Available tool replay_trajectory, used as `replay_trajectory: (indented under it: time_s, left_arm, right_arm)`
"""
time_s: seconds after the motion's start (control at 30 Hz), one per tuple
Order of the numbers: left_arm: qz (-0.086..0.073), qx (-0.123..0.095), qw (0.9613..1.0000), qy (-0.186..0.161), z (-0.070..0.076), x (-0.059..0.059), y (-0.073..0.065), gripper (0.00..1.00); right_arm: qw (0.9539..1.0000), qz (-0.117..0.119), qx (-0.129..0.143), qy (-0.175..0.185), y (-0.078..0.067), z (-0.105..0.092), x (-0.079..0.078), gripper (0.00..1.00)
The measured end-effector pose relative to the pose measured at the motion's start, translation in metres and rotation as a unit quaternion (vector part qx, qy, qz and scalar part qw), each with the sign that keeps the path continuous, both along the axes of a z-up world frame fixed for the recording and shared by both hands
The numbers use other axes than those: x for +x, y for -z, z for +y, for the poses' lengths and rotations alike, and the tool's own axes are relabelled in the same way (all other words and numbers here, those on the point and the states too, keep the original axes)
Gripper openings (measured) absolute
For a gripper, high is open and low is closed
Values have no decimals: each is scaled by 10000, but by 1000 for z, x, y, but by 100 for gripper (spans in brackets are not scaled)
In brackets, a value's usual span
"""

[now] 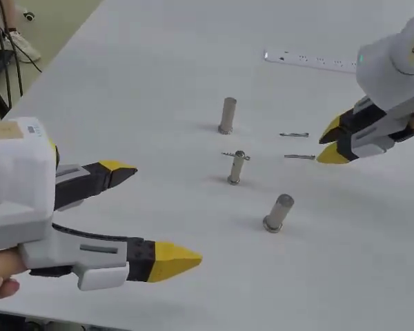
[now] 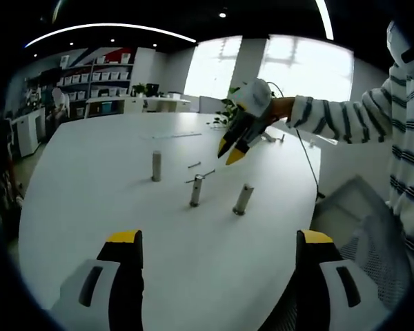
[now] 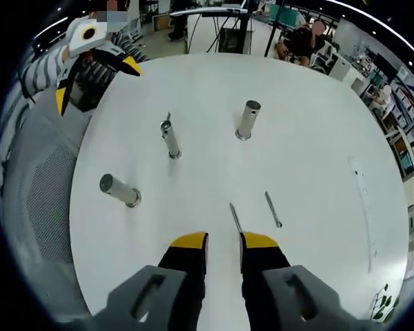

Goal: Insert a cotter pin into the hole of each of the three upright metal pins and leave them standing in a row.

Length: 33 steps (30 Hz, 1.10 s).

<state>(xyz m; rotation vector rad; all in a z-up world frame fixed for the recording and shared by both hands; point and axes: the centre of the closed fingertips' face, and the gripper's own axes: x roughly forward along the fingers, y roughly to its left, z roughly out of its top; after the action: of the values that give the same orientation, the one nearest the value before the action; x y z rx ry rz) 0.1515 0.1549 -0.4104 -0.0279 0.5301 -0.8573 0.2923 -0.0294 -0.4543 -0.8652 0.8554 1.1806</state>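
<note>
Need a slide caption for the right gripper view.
Open right gripper aimed at a loose cotter pin; middle metal pin already holds one.

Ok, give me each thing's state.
Far grey metal cylindrical pin: standing, bare.
Middle grey metal pin: standing, cotter pin inserted.
Near grey metal pin: standing, bare.
Two thin silver cotter pins: lying loose.
Left yellow-tipped tongs: wide open, empty.
Right yellow-tipped tongs: slightly open, empty.

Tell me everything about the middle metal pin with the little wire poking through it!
The middle pin is a short grey metal cylinder with a wider foot. It stands upright on the white table, between the far pin and the near pin, both bare. A thin cotter pin runs crossways through its top, sticking out one side. Nothing else touches it.
</note>
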Motion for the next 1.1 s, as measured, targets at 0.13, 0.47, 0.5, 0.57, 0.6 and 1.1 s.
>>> replay_trajectory:
  time_s: [0.13,0.47,0.5,0.57,0.6,1.1]
  left_arm:
    - [-10,5,10000,-42,3,0,-1,90]
    - [-38,-276,9994,-194,1,2,-4,90]
    - [-42,-343,9992,-215,1,3,-6,89]
    - [-62,-413,9988,-237,0,4,-10,88]
    - [-74,-416,9988,-237,0,4,-11,88]
    - [-128,-314,9994,-118,-6,8,-15,88]
  right_arm:
    - [9998,-9,-127,142,9,0,10,9]
    - [9994,45,-346,91,28,-2,21,4]
    - [9992,51,-380,74,30,-3,22,4]
    - [9989,57,-469,55,34,-5,24,5]
    - [9988,52,-480,68,36,-5,26,5]
    - [9981,75,-606,-82,44,-5,34,0]
